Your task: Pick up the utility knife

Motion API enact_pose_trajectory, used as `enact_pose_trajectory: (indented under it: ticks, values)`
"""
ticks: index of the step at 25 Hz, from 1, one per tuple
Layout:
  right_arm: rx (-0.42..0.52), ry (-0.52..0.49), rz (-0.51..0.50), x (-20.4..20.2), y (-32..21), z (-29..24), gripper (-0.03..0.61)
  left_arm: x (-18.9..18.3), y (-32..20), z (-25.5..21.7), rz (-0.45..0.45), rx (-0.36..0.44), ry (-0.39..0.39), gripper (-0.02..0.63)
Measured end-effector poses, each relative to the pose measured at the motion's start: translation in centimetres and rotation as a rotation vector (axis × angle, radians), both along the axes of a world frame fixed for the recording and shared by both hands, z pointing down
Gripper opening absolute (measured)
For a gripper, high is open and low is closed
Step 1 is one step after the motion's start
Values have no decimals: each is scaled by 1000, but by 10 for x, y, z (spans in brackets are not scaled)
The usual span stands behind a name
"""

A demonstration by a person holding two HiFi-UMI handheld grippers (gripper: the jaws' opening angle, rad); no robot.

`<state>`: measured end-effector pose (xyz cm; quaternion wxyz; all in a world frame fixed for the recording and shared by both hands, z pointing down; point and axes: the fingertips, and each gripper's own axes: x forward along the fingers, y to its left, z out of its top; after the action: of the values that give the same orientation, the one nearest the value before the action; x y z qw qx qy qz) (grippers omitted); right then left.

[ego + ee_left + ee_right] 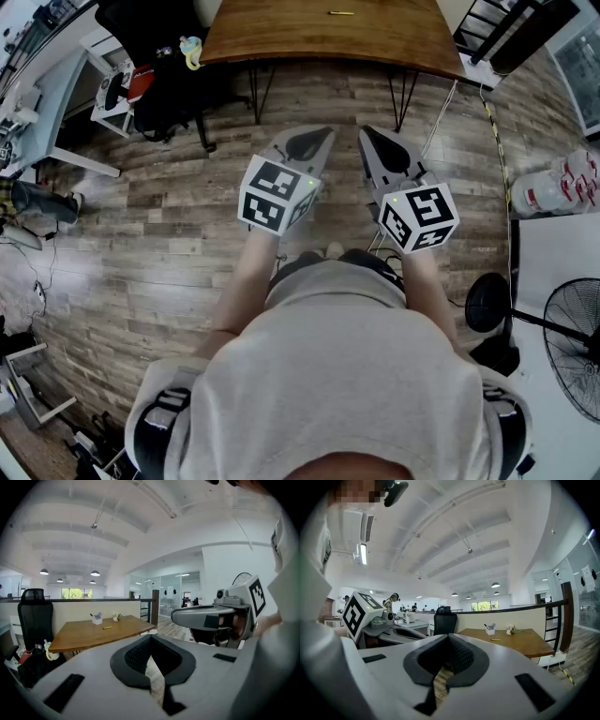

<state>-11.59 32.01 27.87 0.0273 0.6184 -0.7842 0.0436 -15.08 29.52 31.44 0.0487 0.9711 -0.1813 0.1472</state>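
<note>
- The person is standing on the wooden floor (169,234), well back from the bench (281,37), which is lying at 12 o'clock.
- They are holding the left hand-held gripper (317,138) and the right hand-held gripper (372,141) side by side, both aiming toward the bench and a little downward.
- Both are sitting clenched with nothing between the jaws; only floor is showing through the slit.
- A small yellow thing, which I am taking for the knife (342,13), is lying flat on the bench top, well apart from both grippers. It is too small to be sure.
- In the left gripper view a pen pot (97,619) is standing near it, at about 10 o'clock.
- I am judging this as the approach step, with no reach begun.
- The next move is calling for walking up to the bench, spreading one gripper's jaws, and lowering them across the knife's narrow body.
</note>
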Motion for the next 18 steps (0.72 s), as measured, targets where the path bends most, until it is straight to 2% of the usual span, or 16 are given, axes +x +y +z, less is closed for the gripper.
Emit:
enact_pose_trajectory:
  ticks: [7, 18]
  values:
    - [1, -20, -12, -1, -2, 6, 9, -2, -3, 9, -21, -24, -20, 14]
    - [-7, -10, -19, 5, 1, 6, 9, 11, -1, 5, -30, -22, -10, 14]
